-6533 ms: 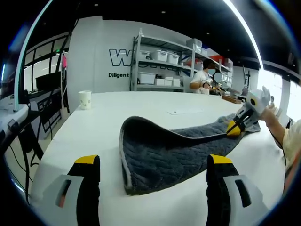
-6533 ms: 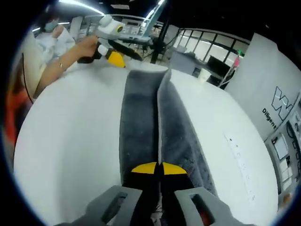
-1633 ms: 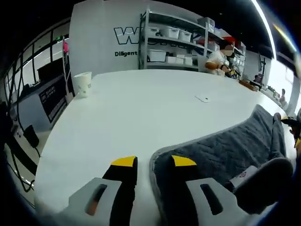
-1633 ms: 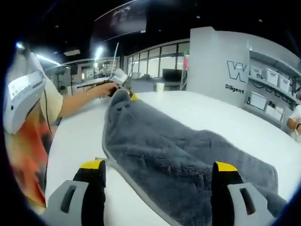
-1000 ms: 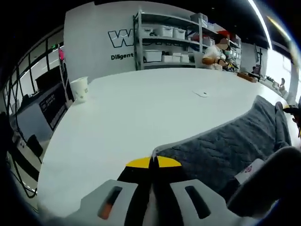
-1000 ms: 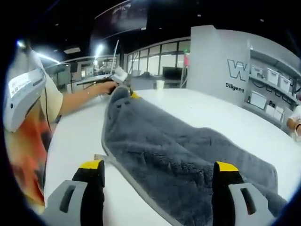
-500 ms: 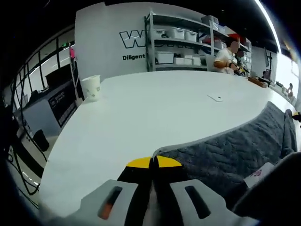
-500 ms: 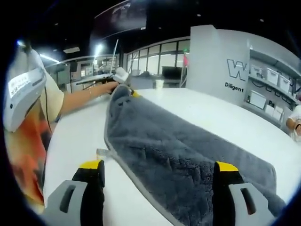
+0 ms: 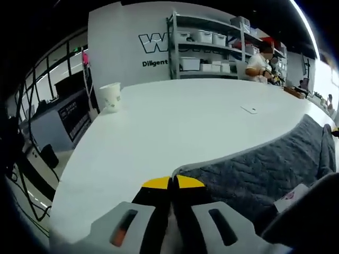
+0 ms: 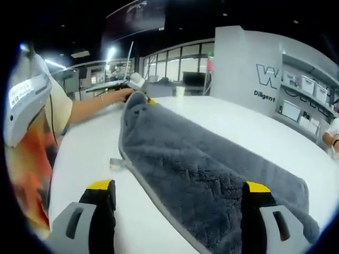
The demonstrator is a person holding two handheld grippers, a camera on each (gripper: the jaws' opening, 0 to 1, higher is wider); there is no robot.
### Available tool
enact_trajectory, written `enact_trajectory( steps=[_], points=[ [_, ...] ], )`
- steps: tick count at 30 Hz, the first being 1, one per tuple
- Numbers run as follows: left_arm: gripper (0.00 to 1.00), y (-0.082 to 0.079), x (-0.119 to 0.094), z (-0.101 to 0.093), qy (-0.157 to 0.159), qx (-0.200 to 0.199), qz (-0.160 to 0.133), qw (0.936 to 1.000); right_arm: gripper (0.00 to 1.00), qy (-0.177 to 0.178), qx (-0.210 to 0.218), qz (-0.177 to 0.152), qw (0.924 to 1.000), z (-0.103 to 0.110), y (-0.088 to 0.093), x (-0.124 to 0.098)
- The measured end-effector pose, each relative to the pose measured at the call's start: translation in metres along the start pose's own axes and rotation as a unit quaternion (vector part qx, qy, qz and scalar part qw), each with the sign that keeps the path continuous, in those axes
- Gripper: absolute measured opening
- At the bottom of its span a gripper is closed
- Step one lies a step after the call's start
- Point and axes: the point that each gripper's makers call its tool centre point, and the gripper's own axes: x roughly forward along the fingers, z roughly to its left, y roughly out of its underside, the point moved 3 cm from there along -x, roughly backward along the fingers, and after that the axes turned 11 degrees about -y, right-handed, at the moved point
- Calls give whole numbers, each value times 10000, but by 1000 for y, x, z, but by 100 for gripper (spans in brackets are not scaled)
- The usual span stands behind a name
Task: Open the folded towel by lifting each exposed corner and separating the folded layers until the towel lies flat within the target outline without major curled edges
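Left gripper (image 9: 173, 182): jaws pressed together, yellow tips meeting, pinching the near corner of the grey towel (image 9: 265, 169) at its pale bound edge. In the left gripper view the towel runs away from that pinched corner toward the right of the frame, quilted side up, lying on the white table (image 9: 185, 121); its light edge trim traces a line from the tips out to the far right. A small white label (image 9: 293, 193) with red marking sits on the towel near the lower right, partly covered by a dark blurred shape I cannot identify. Right gripper (image 10: 177, 193): jaws spread wide, nothing between them, tips on either side of the towel's near end; whether they touch the cloth cannot be told. In the right gripper view the towel (image 10: 201, 174) lies lengthwise along the table (image 10: 85, 159), fluffy side showing, bunched in soft folds rather than flat, stretching from between the open jaws to the far end, where the left gripper (image 10: 139, 84) holds it, a person's hand (image 10: 117, 95) and forearm behind it. A small pale tag (image 10: 115, 163) sticks out from the towel's left edge, lying on the tabletop. Other items: a paper cup (image 9: 110, 97) standing near the far left edge of the table, well apart from the towel; a small flat white object (image 9: 249, 110) on the tabletop beyond the towel; shelving (image 9: 206, 47) with white bins along the back wall; a person (image 9: 260, 63) standing at the far right of it.
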Motion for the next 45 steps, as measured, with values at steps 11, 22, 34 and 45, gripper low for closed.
enact_trajectory(
  steps=[11,22,34,45],
  points=[
    [34,-24,-25,9,-203,-440,-538,9974,99,-1,-20,49,10000,2,1,2],
    [79,-54,-87,-33,793,-472,-709,9932,99,3,-36,78,10000,3,1,2],
    [49,-27,-148,-71,1452,-150,-621,9873,98,13,-43,170,9998,2,3,5],
    [17,6,-162,-68,1283,-351,-323,9906,98,-24,-87,187,9998,4,3,5]
  ],
)
